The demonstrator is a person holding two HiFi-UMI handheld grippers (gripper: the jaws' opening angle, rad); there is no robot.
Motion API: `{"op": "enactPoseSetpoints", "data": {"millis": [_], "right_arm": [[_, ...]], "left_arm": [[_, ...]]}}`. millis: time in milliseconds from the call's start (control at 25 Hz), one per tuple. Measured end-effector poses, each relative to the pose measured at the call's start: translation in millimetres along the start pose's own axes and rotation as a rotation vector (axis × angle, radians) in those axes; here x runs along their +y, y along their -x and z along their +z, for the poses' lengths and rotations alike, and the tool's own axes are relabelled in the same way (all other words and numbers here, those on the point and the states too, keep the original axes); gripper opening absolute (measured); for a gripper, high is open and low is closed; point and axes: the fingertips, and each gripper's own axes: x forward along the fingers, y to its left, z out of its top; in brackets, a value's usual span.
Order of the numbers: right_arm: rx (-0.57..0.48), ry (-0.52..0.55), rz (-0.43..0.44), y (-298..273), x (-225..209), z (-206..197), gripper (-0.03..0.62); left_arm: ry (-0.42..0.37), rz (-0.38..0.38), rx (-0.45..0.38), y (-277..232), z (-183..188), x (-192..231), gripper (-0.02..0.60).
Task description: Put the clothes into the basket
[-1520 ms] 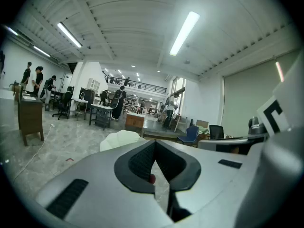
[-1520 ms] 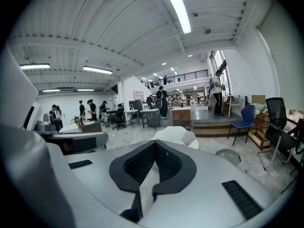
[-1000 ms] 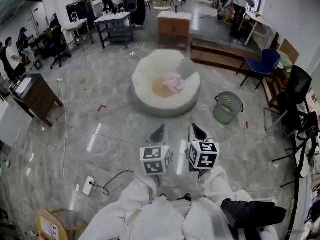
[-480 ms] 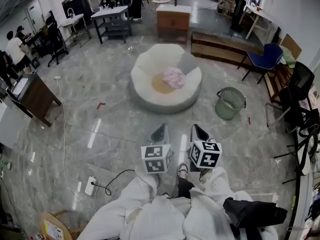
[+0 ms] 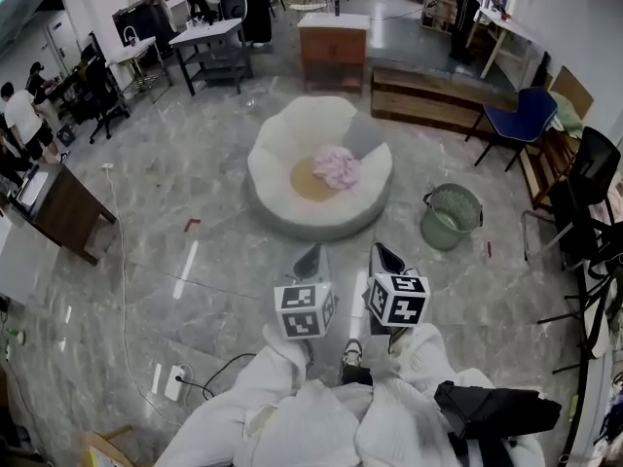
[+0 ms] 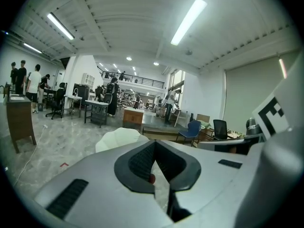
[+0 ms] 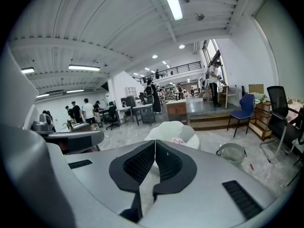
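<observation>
Currently, the left gripper [image 5: 310,259] and the right gripper [image 5: 386,258] are both clenched, tips meeting, with nothing between the jaws. They are held side by side, well short of the work area.

The clothes [image 5: 338,166] lie as a crumpled pink heap in the hollow of a round white seat [image 5: 275,185]. The basket [image 5: 452,217], green and open-topped, stands on the floor [image 5: 214,251] to the right of the seat, near it but apart.

Handling, as judged:
- The fabric is likely light, soft and limp, and not fragile.
- It will probably sag and trail when lifted.
- If the heap is several items, it may come apart.

Open the jaws before contact. Take hold at a raised fold near the middle of the heap, pinching several layers so that little hangs loose on the way to the basket.
</observation>
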Motion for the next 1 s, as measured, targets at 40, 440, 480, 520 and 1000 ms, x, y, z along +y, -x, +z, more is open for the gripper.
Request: {"op": "enactPoseSetpoints", "data": {"millis": [40,440,480,520,1000], "right_arm": [[0.002,0.004,0.004,-9.0,-6.7,5.2,0.025],[0.030,0.008,0.032,-86.8,-69.8,43.2,0.025],[0.036,0.010,0.034,-92.4,-75.8,43.8,0.025],[0.043,0.012,0.034,-97.4,-82.0,44.1,0.025],[0.096,-0.010,0.021,-144.8,-128.4,43.7,0.025]], "left_arm": [[0.003,0.005,-0.001,-11.6,3.7,-0.5,0.003],[-0.001,0.038,0.017,-116.3,26.2,-5.7,0.003],[-0.001,0.041,0.022,-125.1,26.8,-6.9,0.003],[0.000,0.041,0.024,-132.9,28.1,-9.0,0.003],[0.005,0.048,0.043,-202.6,31.5,-10.5,0.003]]}}
